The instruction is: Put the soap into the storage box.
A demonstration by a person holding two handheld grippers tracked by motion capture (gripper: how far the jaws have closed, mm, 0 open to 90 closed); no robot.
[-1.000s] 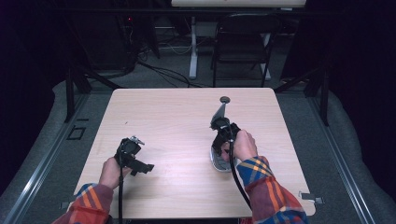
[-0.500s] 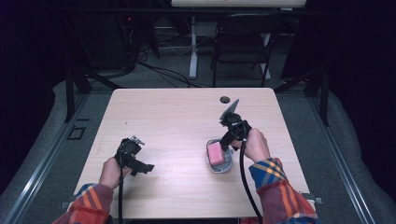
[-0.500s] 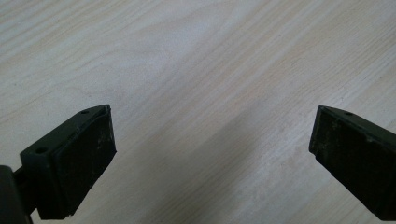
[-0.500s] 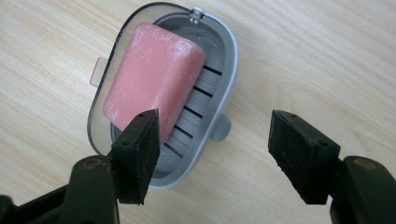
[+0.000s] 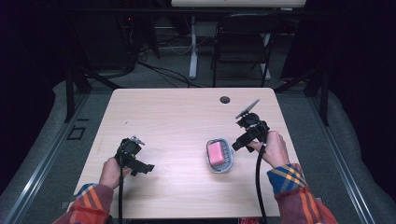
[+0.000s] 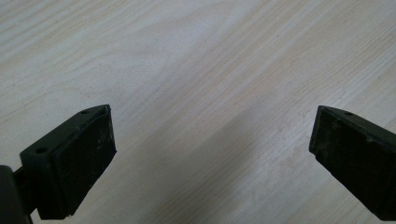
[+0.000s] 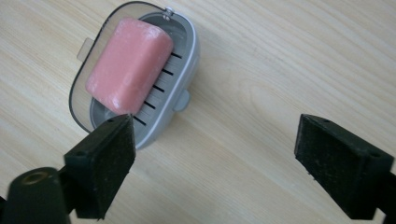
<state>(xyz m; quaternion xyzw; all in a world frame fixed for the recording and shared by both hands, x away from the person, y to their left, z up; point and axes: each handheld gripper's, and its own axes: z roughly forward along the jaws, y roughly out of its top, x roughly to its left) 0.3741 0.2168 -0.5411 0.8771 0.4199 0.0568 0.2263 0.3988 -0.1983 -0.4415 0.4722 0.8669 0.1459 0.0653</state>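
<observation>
We hold the right gripper (image 5: pixel 239 143) spread just right of the pink soap (image 5: pixel 215 153) lying in its grey dish (image 5: pixel 228 163), the left gripper (image 5: pixel 142 168) spread over bare table (image 5: pixel 177 112).

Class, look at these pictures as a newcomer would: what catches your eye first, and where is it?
The pink soap bar stands out, lying in a grey slotted soap dish right of the middle of the pale wooden table. Beside the dish, the right gripper hangs with jaws wide open, while the left gripper sits open over bare wood near the front left.
</observation>
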